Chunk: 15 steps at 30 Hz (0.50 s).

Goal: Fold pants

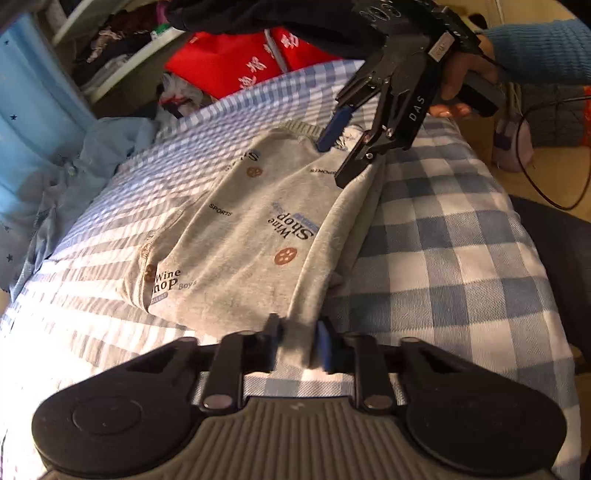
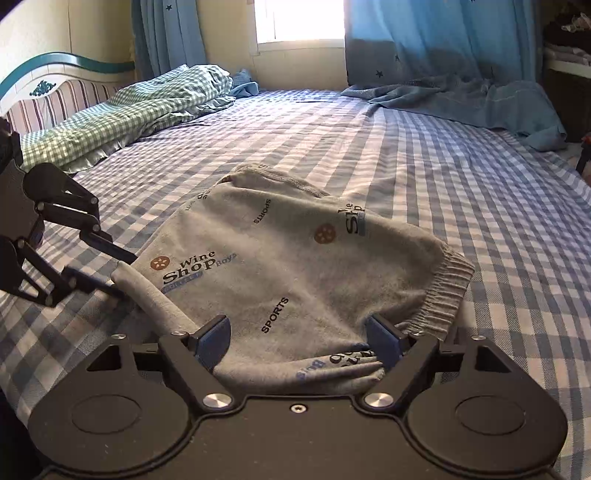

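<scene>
Left wrist view shows the left gripper (image 1: 297,341) pinched on a raised ridge of the grey pants (image 1: 255,229), its jaws pressed close with the cloth bunched between them at the garment's near edge. Across the pants, the right gripper (image 1: 334,162) comes down from the upper right, held by a hand (image 1: 461,81) in a blue sleeve (image 1: 539,48), its jaws spread over the far edge. In the right wrist view the right gripper (image 2: 299,339) stands wide, its blue pads on either side of a fold of printed cloth without squeezing it, the ribbed waistband (image 2: 443,288) just to the right. The pants lie folded in the middle of the blue checked bedsheet (image 2: 461,192), with bare sheet all round them. Well beyond lie a green checked quilt (image 2: 129,110) by the headboard (image 2: 55,70) and a blue blanket (image 2: 461,99) under the curtains (image 2: 443,33).
</scene>
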{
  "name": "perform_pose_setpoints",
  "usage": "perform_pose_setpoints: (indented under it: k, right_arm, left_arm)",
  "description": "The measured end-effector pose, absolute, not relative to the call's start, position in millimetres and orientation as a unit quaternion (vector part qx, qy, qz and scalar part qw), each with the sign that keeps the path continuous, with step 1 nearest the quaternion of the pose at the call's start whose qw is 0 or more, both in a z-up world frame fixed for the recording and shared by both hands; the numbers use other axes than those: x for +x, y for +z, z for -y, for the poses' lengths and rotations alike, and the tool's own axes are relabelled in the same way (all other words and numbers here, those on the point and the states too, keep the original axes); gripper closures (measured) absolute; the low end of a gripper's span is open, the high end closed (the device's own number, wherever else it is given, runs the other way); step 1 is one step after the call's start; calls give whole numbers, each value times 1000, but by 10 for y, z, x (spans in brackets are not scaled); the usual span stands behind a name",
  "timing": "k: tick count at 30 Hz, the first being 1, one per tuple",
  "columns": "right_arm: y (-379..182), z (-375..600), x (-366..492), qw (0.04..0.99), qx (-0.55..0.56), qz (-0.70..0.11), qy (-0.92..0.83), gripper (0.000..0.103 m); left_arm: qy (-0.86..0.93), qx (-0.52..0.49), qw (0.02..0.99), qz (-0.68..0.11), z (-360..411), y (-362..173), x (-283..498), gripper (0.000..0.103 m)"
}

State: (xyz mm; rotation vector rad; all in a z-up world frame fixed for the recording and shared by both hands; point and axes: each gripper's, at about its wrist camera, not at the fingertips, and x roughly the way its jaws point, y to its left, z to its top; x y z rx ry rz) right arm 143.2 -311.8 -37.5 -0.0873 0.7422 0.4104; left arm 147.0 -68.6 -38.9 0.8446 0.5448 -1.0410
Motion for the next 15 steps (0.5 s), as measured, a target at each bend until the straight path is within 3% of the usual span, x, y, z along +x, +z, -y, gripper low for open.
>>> perform_pose_setpoints:
  k: [5,7,10,15]
  right_arm:
    - [-419,3033,1482,908,-64,-362,200,10]
    - [-435,3020,1496,908,-70,-362,197,9]
    - [-449,3049,1509,911,-58,-360,195,9]
    - [-480,3078,1504,915,-46,-349,195,8]
  left_arm:
    - [-485,419,719,-269,780,-359,1483,92]
    - [-494,403,711,-297,791,-312,1500,102]
    - [-511,372,690,-351,768,-371,1453,103]
    - [-469,310,754,-339,628,-370,1305,103]
